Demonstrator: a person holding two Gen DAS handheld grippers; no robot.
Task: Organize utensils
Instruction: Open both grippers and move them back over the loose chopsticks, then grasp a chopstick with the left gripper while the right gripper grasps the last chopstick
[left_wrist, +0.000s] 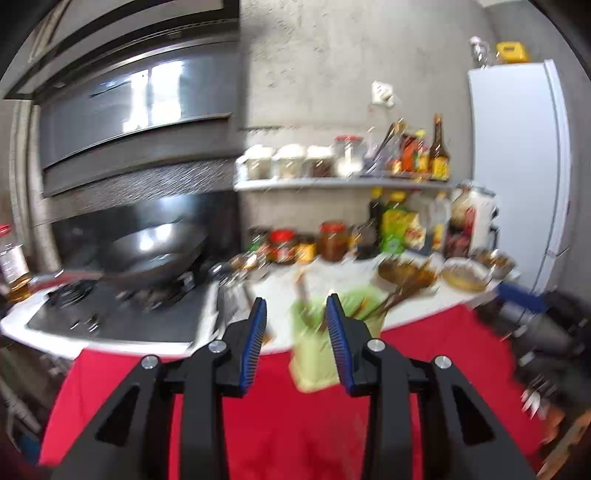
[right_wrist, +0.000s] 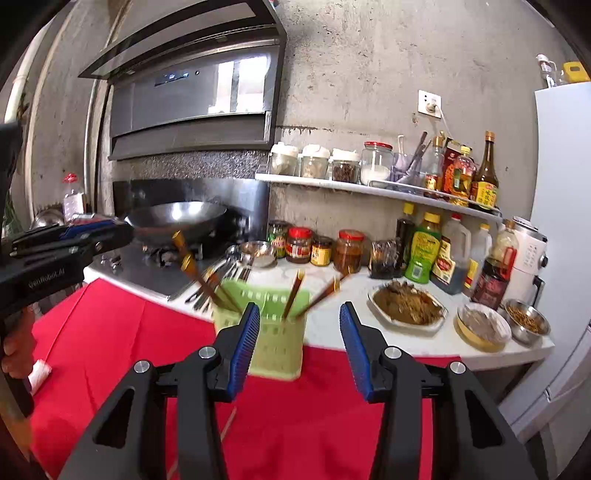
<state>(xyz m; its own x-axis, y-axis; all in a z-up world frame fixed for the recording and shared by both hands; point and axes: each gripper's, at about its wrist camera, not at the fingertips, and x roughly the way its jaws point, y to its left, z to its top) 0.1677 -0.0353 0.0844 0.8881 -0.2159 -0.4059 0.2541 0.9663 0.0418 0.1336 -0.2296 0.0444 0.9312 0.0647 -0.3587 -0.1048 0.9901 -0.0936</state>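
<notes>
Right tongs (right_wrist: 295, 314) agape and empty, tilted slightly down toward green utensil holder (right_wrist: 271, 332) with chopsticks (right_wrist: 293, 291) on red cloth (right_wrist: 122, 332) at worktop (right_wrist: 332, 332) edge, left tongs (left_wrist: 296, 308) parted, empty, hand (right_wrist: 16, 350) gripping handle.

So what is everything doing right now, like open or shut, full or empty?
Left tool: open, holding nothing.
Right tool: open, holding nothing.
Pale green slotted plastic utensil basket: upright on the red cloth, brown chopsticks leaning inside.
Round grey metal wok: on the stove, looks empty.
White oval plate: full of brown food.
Red-lidded glass jar: lid on.
</notes>
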